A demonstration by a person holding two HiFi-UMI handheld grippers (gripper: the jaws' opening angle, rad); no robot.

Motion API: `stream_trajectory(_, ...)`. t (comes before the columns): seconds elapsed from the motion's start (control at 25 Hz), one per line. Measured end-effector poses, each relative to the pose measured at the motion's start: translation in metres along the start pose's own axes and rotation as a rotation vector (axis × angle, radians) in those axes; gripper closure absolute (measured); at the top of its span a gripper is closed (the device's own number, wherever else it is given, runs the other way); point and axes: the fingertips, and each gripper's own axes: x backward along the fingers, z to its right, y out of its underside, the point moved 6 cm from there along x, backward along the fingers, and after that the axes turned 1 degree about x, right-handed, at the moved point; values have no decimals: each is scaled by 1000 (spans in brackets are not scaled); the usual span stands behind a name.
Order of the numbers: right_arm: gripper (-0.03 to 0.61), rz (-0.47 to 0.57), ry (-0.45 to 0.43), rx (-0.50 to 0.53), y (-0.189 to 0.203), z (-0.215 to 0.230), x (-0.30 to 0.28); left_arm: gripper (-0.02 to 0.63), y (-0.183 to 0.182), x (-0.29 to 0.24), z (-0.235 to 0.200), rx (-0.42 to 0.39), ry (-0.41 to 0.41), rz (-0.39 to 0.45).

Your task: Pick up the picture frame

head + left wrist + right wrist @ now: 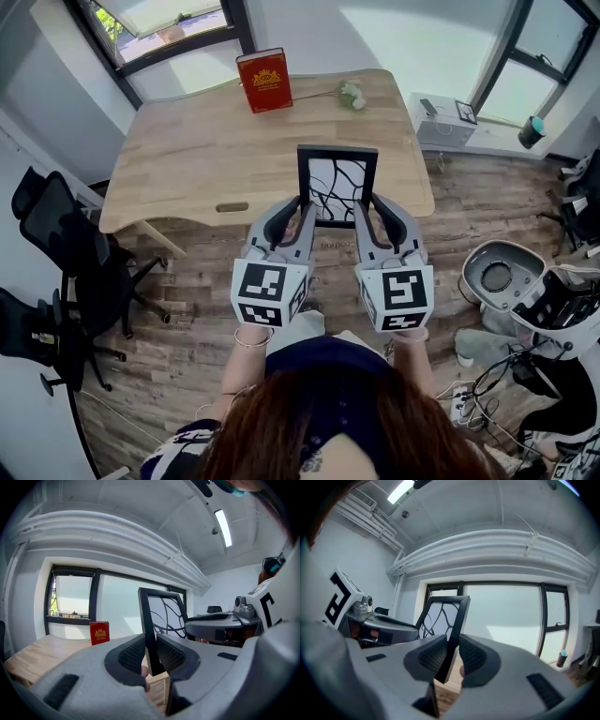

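A black picture frame (337, 185) with a white sheet of black branching lines is held upright above the table's near edge. My left gripper (302, 212) is shut on its left side bar (149, 634). My right gripper (361, 214) is shut on its right side bar (453, 634). In each gripper view the dark ribbed pads (131, 654) press both faces of the frame's edge. In both gripper views the frame (445, 616) rises well above the jaws, and its lower end is hidden behind them.
A light wooden table (187, 150) carries a red book (263, 81) standing at its far edge and a small pale flower sprig (351, 94). Black office chairs (66, 272) stand left. A white round appliance (497, 275) and cables lie on the floor at right.
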Motion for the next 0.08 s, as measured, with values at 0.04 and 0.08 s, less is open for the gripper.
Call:
stream_trajectory(0.04, 494, -1, 1, 0, 0, -1, -2, 524, 0, -1, -2, 0, 1, 0)
stream_trajectory(0.08, 494, -2, 2, -1, 1, -2, -4, 525, 1, -1, -4, 0, 1, 1)
